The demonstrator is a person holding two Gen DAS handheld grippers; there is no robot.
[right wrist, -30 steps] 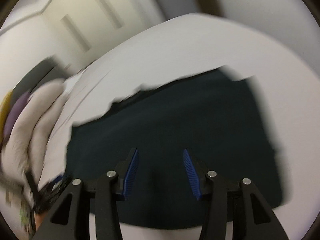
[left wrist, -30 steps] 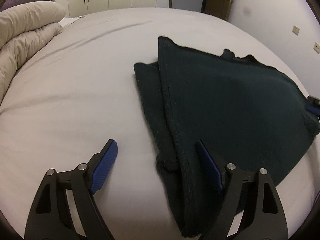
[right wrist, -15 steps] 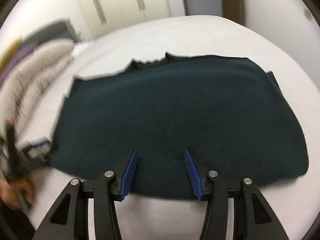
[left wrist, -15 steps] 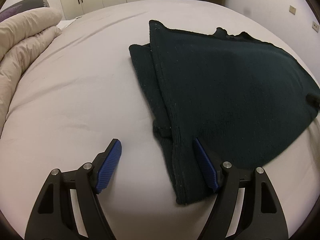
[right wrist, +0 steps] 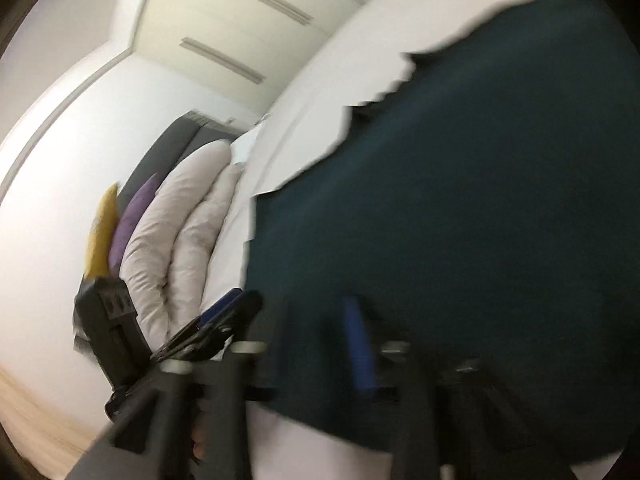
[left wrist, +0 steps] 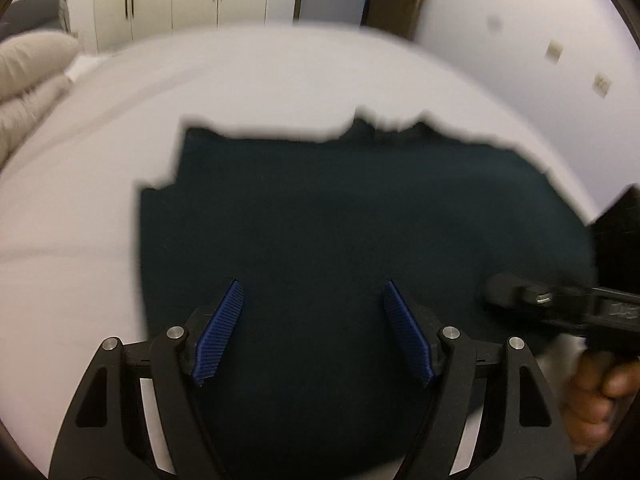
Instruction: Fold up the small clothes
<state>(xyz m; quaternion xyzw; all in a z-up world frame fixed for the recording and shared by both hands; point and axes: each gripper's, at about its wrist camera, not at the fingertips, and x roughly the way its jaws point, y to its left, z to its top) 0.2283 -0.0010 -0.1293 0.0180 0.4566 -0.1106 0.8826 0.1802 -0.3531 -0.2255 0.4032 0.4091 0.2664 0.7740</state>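
Closing my left gripper over the dark green knit garment on the bed, jaws spread and narrowing, right gripper pressed together, I risk pinching one layer and dragging the fold askew.

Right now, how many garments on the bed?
1: the dark green garment lies flat mid-bed, under both grippers. Layers beneath it, if any, are hidden.

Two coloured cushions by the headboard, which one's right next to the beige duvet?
The purple cushion: it lies directly against the folded beige duvet, while the yellow cushion sits beyond it, on the wall side.
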